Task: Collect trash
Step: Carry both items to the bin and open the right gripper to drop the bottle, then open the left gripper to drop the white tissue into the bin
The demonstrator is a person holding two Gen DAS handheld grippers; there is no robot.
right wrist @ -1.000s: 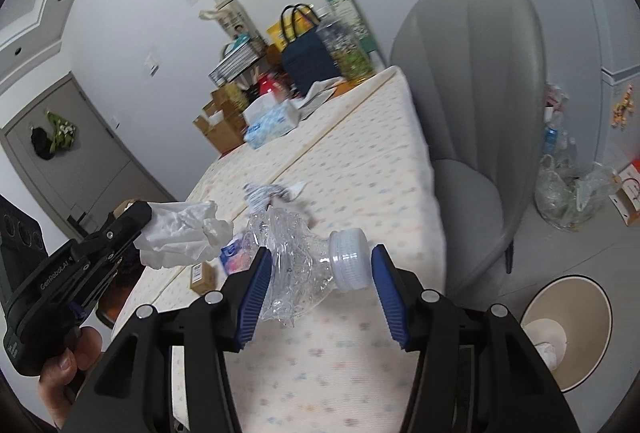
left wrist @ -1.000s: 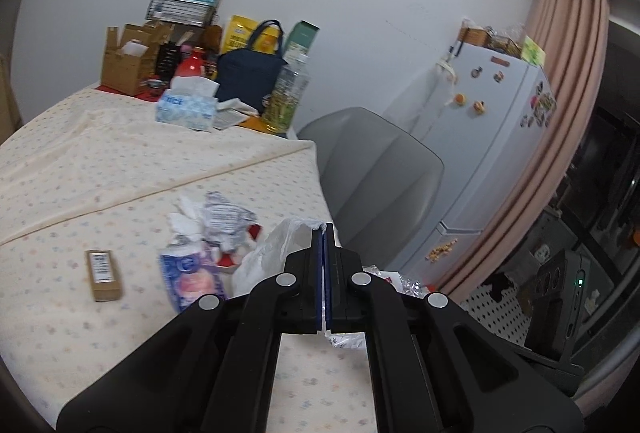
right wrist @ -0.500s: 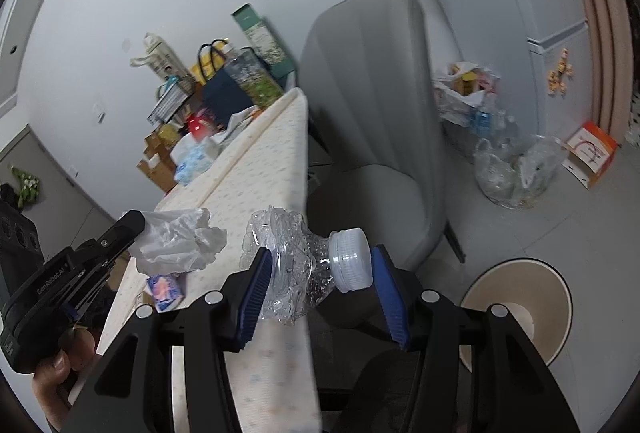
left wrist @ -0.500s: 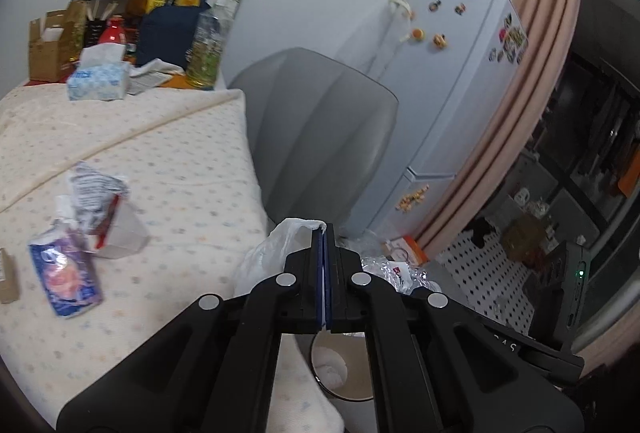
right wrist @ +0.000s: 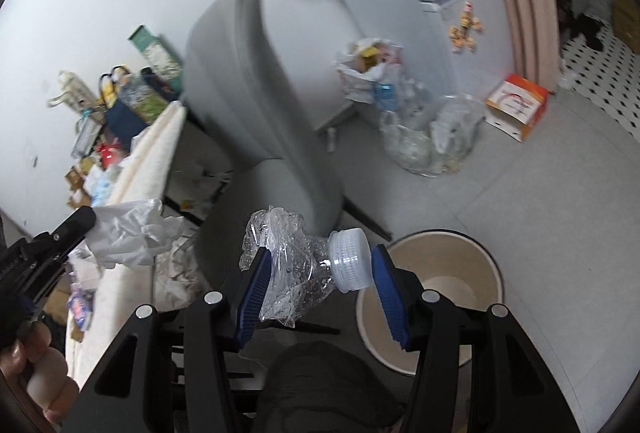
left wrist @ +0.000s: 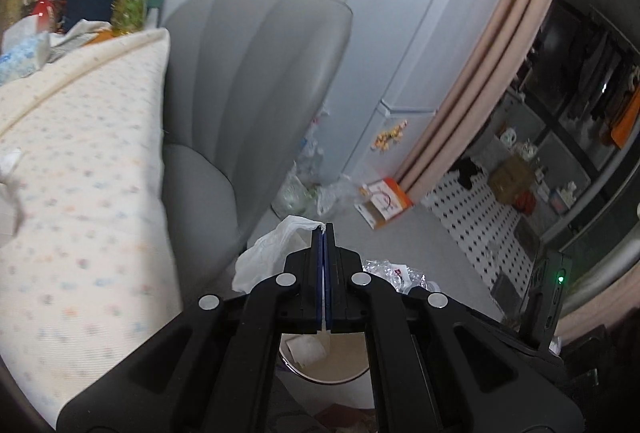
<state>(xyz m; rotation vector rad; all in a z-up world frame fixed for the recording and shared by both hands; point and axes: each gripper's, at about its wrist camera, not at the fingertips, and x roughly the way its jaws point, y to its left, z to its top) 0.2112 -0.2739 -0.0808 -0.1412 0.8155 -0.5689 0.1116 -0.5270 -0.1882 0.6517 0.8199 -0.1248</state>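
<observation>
My left gripper (left wrist: 324,229) is shut on a crumpled white plastic bag (left wrist: 266,253), held in the air past the table edge, above a round beige trash bin (left wrist: 324,365). The right wrist view shows that gripper (right wrist: 86,217) at the left with the bag (right wrist: 128,233). My right gripper (right wrist: 318,265) is shut on a crushed clear plastic bottle (right wrist: 292,269) with a white cap (right wrist: 350,265), held above and left of the trash bin (right wrist: 432,293).
The table with its dotted cloth (left wrist: 80,173) is at the left, trash (right wrist: 80,307) still lying on it. A grey chair (left wrist: 248,81) stands beside it. Bags of bottles (right wrist: 416,137), an orange box (right wrist: 518,105) and a white fridge (left wrist: 400,33) are beyond.
Both grippers have swung right, away from the table and over the floor, each still holding its item. The trash bin now lies just below them.
</observation>
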